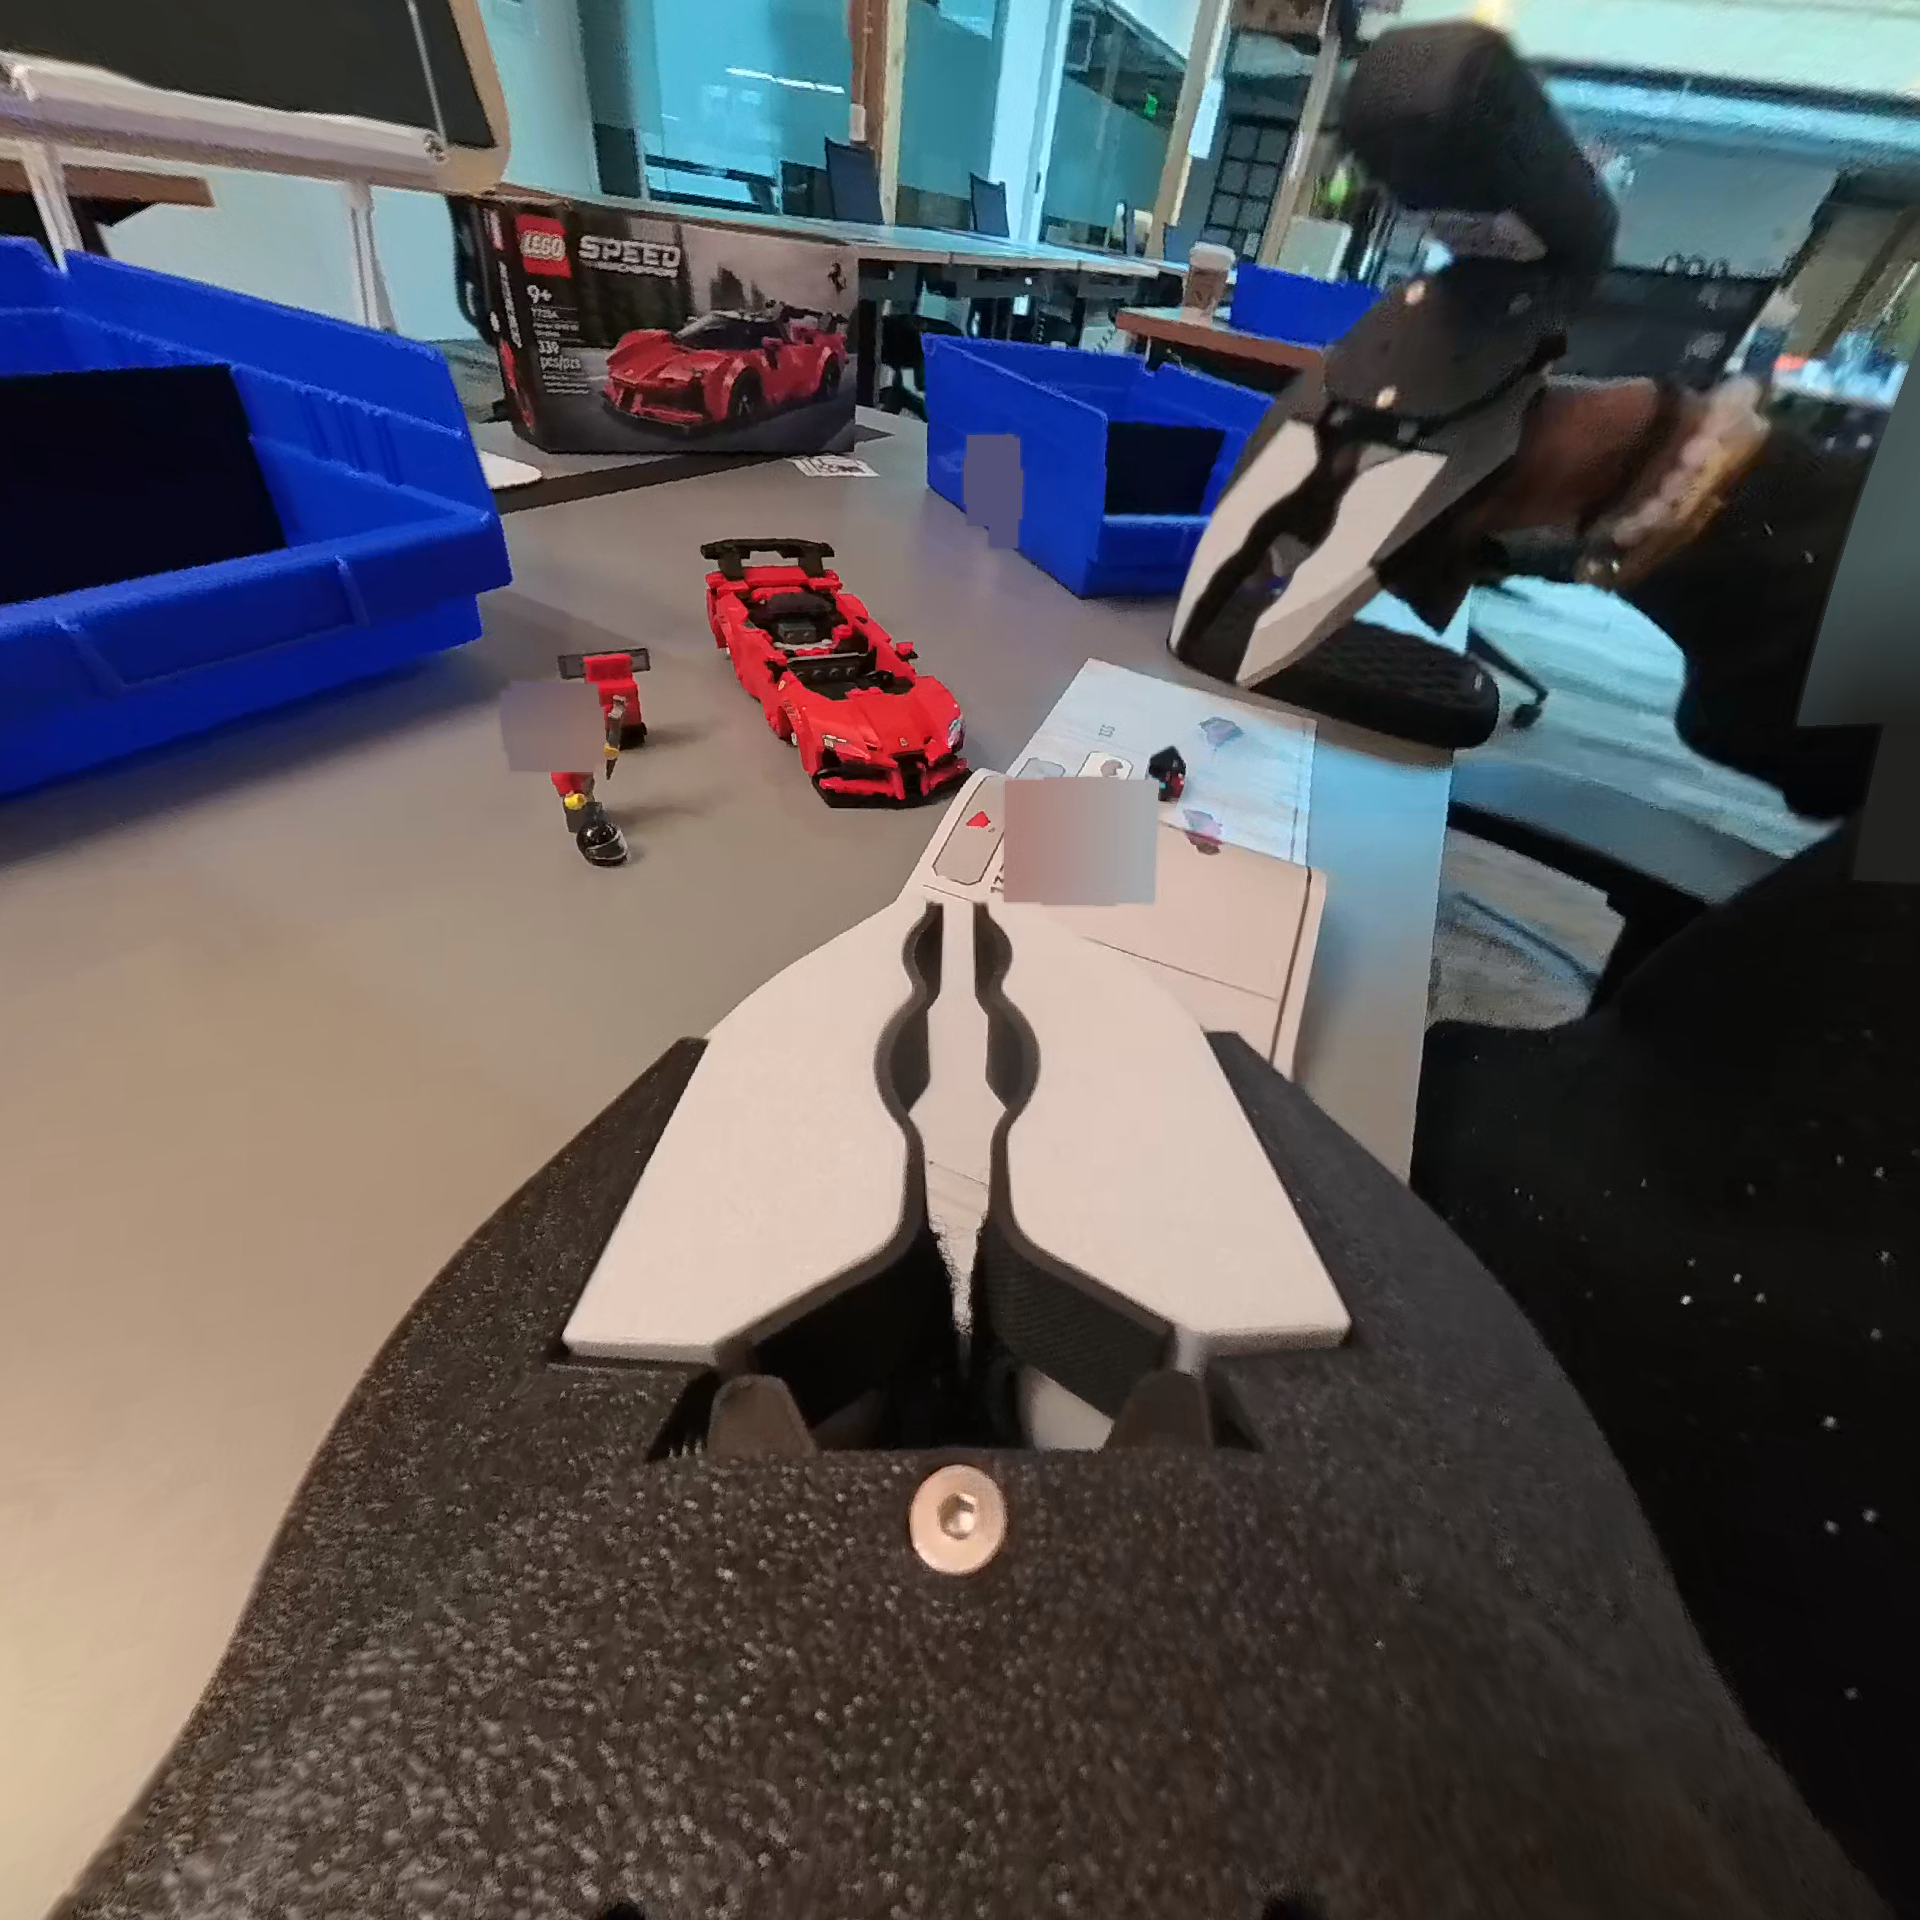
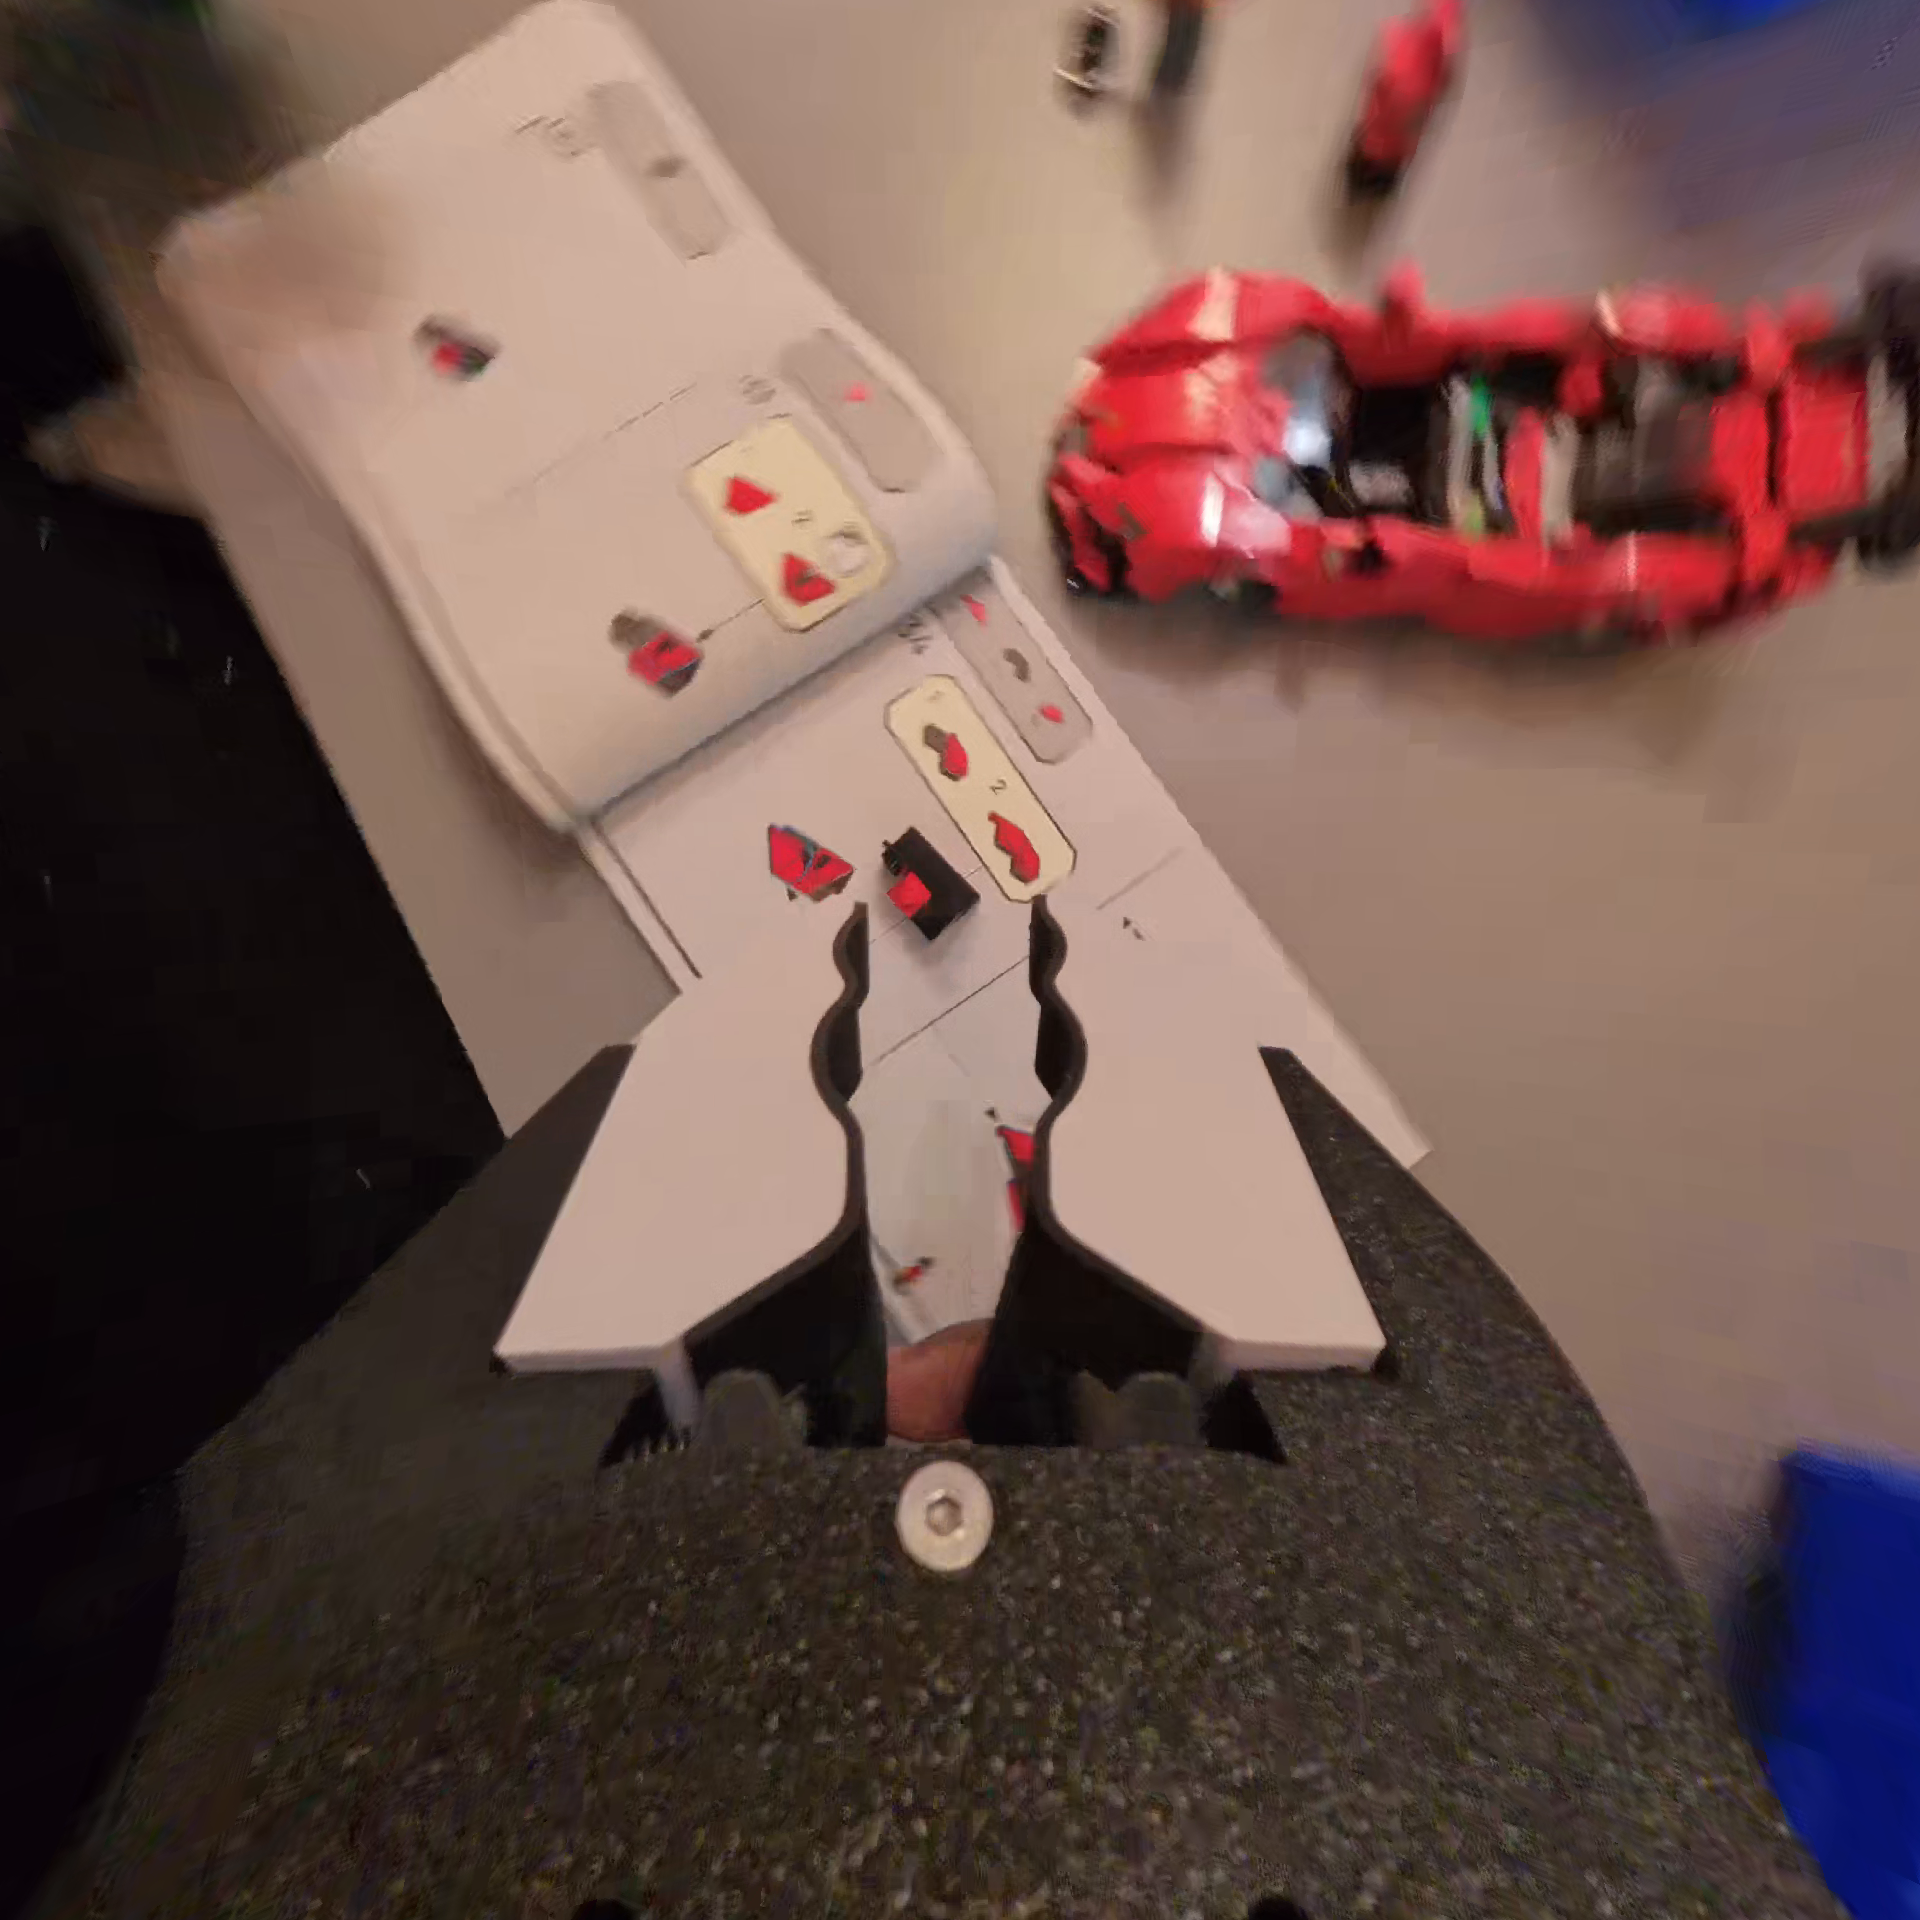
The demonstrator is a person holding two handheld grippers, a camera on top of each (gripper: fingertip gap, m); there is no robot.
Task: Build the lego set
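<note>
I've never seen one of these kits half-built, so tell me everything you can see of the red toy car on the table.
The red car is a brick-built sports car that looks like glossy plastic, with a black rear wing, black cockpit and dark front grille. The roof is missing, leaving the interior open. It sits upright on the grey table, nose toward the open instruction booklet, beside it without clearly touching. Neither gripper touches it.
</note>
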